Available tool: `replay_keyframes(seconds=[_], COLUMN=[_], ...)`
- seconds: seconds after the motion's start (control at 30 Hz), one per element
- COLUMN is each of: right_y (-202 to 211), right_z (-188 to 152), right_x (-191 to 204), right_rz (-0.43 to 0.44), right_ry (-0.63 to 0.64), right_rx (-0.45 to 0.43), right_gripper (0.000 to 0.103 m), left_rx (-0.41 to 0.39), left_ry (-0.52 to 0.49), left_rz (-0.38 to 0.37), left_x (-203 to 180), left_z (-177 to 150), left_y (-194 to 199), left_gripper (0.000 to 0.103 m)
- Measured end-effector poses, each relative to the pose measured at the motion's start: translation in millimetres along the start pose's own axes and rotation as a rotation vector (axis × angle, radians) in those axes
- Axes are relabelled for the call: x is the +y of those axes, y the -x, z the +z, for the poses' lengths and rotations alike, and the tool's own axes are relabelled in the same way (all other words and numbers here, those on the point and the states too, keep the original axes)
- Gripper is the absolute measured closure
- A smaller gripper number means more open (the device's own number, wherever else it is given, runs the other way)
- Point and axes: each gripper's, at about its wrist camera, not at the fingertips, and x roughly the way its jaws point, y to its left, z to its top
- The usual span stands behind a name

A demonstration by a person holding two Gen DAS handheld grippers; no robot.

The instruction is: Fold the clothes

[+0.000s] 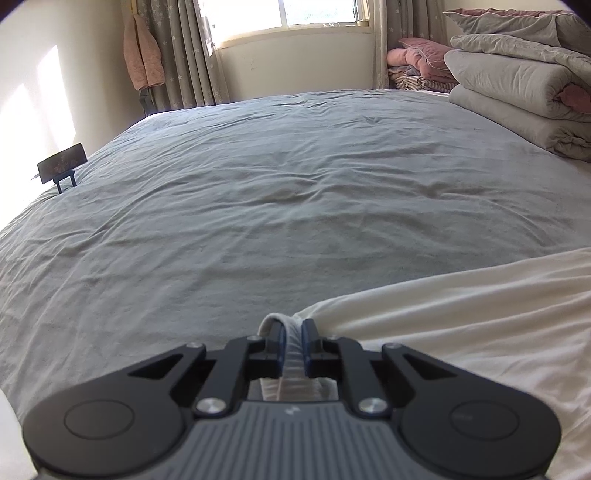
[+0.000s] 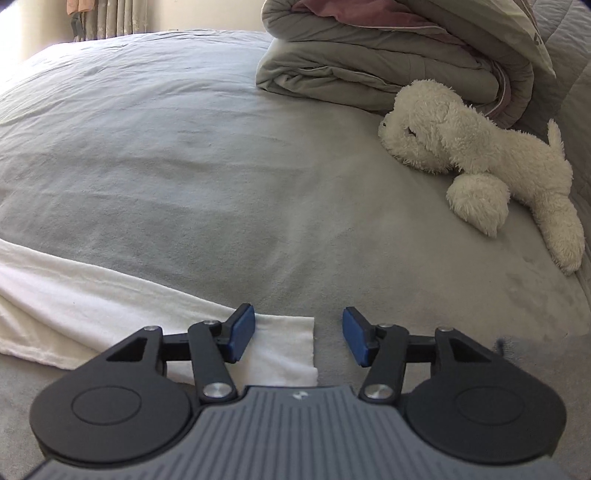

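Note:
A white garment [image 1: 461, 317] lies on the grey bed sheet [image 1: 277, 184] and stretches off to the right in the left wrist view. My left gripper [image 1: 292, 334] is shut on a bunched ribbed edge of that garment, which runs between its blue pads. In the right wrist view the same white garment [image 2: 110, 302] lies flat from the left, and its squared end [image 2: 291, 347] rests on the sheet below my right gripper [image 2: 298, 332]. That gripper is open, and neither blue pad presses on the cloth.
Folded grey quilts [image 2: 369, 62] are stacked at the back right, with a white plush dog [image 2: 480, 158] lying beside them. A small dark stand [image 1: 62, 166] sits at the bed's left edge. Curtains [image 1: 184, 55] and a window [image 1: 295, 14] are behind the bed.

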Motion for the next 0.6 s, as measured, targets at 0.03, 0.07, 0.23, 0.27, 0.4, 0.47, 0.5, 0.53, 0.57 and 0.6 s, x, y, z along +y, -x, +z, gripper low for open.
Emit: replay_keyframes(seconds=[0.03, 0.07, 0.23, 0.27, 0.4, 0.47, 0.5, 0.53, 0.57, 0.6], right_y=[1, 1, 16, 21, 36, 39, 40, 40, 40, 39], right_z=[1, 3, 11, 14, 24, 29, 32, 33, 35, 35], right_x=[1, 4, 13, 12, 8, 8, 8, 9, 9, 10], right_rz=[0.015, -0.003, -0.083, -0.094, -0.182, -0.213, -0.229, -0.243, -0.255, -0.254], right_ry=[0.005, 0.025, 0.066, 0.052, 0.017, 0.006, 0.002, 0.001, -0.002, -0.004], right_rx=[-0.007, -0.008, -0.103, -0.131, -0.208, -0.227, -0.237, -0.242, -0.247, -0.245], right_gripper=[0.098, 0.101, 0.102, 0.102, 0.102, 0.103, 0.103, 0.103, 0.103, 0.103], left_rx=[-0.003, -0.002, -0.01, -0.015, -0.036, -0.04, -0.041, -0.043, -0.046, -0.048], left_ry=[-0.004, 0.001, 0.043, 0.053, 0.067, 0.07, 0.069, 0.07, 0.072, 0.077], left_rz=[-0.002, -0.004, -0.009, -0.008, 0.0, 0.006, 0.011, 0.016, 0.02, 0.021], left_x=[0, 0, 4, 5, 5, 4, 3, 2, 2, 3], left_z=[0, 1, 5, 6, 8, 9, 10, 10, 10, 10], left_y=[0, 0, 4, 5, 7, 7, 7, 7, 8, 8], left_gripper=[0.096, 0.097, 0.099, 0.099, 0.1, 0.1, 0.1, 0.1, 0.1, 0.1])
